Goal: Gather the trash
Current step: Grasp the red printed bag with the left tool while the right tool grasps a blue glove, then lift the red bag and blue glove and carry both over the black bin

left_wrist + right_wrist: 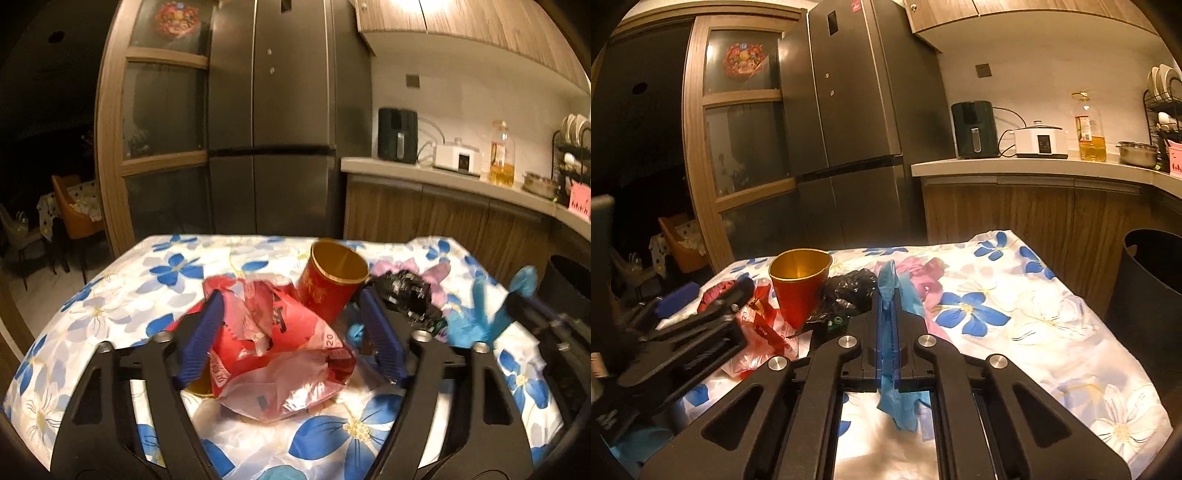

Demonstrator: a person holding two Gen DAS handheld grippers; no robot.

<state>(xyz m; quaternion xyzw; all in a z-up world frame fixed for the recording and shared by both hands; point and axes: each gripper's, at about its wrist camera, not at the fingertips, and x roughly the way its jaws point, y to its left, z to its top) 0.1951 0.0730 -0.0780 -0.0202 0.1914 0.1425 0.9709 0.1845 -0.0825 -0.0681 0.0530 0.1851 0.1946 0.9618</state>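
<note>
The right claw [886,314] is clamped tight on a blue plastic bag [891,369], which hangs out behind its fingers. The left claw [291,314] stands wide around a crumpled red wrapper [280,354] on the flowered tablecloth [122,291], its pads not visibly pressing. A red cup [328,284] stands just ahead of it.

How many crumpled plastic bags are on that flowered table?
4: red-and-white plastic bag between the left gripper's fingers, black bag beside the cup, pink bag behind, blue bag clamped. More may hide underneath.
</note>
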